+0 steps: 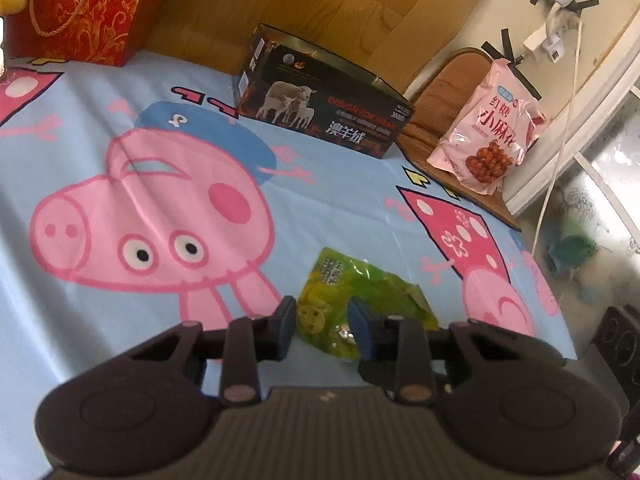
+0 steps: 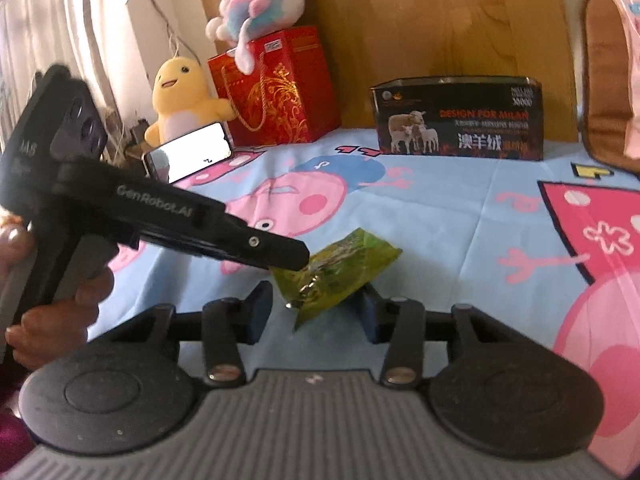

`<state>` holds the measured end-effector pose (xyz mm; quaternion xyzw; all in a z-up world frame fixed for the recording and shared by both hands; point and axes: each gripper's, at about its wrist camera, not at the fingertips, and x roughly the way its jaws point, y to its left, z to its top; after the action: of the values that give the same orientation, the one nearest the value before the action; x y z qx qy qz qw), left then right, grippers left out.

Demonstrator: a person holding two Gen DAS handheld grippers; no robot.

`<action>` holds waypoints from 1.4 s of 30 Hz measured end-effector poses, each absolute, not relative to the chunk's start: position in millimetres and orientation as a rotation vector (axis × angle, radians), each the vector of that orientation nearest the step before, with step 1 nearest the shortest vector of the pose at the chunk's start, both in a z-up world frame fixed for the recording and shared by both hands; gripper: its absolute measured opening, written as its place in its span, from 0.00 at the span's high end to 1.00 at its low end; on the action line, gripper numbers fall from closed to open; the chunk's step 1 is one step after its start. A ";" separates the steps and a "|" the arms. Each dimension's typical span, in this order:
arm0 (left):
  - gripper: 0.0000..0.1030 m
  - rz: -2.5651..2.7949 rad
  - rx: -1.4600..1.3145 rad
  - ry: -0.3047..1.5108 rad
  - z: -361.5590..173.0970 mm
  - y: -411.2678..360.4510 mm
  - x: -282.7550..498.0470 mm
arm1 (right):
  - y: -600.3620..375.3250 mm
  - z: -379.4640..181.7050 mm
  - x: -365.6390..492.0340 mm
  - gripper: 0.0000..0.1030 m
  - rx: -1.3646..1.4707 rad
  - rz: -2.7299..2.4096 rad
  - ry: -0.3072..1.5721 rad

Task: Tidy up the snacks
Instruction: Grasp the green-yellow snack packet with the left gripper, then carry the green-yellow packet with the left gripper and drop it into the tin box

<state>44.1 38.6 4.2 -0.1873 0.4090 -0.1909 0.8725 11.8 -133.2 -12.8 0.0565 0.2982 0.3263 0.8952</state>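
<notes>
Only the right wrist view takes in the left claw (image 2: 294, 258) from the side, its dark tip laid against the green snack packet (image 2: 340, 268), along with a yellow plush (image 2: 182, 100), a phone (image 2: 188, 150) and a pastel plush (image 2: 260, 4) perched on the red gift bag (image 2: 276, 92). Only the left wrist view catches the pink snack bag (image 1: 486, 130), propped upright on a brown mat (image 1: 436, 120).

The green packet is seen crinkled and shiny, lying on the cartoon-pig cloth (image 1: 160, 200) covering the tabletop. In the left wrist view the left claw (image 1: 322, 326) is spread, both pads flanking the packet's near end. The right claw (image 2: 316, 312) is spread too, the packet's corner between its fingers. A black sheep-printed box (image 2: 460, 120) is stood against a wooden board behind.
</notes>
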 end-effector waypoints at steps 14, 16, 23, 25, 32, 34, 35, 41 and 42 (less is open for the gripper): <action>0.49 -0.492 -0.545 0.878 2.0 55.2 50.2 | -176.8 -22.5 37.0 0.77 0.514 0.700 0.741; 0.47 -0.538 -0.616 0.876 2.0 60.7 51.0 | -184.9 -24.6 39.2 0.77 0.591 0.721 0.743; 0.80 -0.573 -0.576 0.897 16.7 39.0 73.2 | -211.6 -34.7 49.6 0.77 0.846 0.802 0.746; 0.79 -0.579 -0.531 0.879 27.4 32.3 86.2 | -209.0 -28.7 54.8 0.77 0.811 0.772 0.779; 0.80 -0.530 -0.364 0.728 84.5 6.5 175.1 | -206.9 46.4 114.9 0.77 0.528 0.710 0.625; 0.80 -0.493 -0.322 0.697 90.5 -2.2 210.3 | -206.0 59.3 147.0 0.77 0.473 0.686 0.587; 0.80 -0.476 -0.305 0.690 90.4 -6.4 227.7 | -206.2 64.3 165.1 0.77 0.459 0.669 0.579; 0.75 -0.339 -0.215 0.738 61.1 -29.6 298.9 | -196.6 62.2 257.2 0.73 0.317 0.528 0.603; 0.75 -0.314 -0.206 0.731 57.0 -30.5 300.5 | -194.9 58.8 264.3 0.65 0.280 0.482 0.605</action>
<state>300.5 -30.5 57.0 -0.1003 0.3554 -0.1524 0.9167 264.3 -194.9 58.8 0.1363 0.2938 0.2343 0.9166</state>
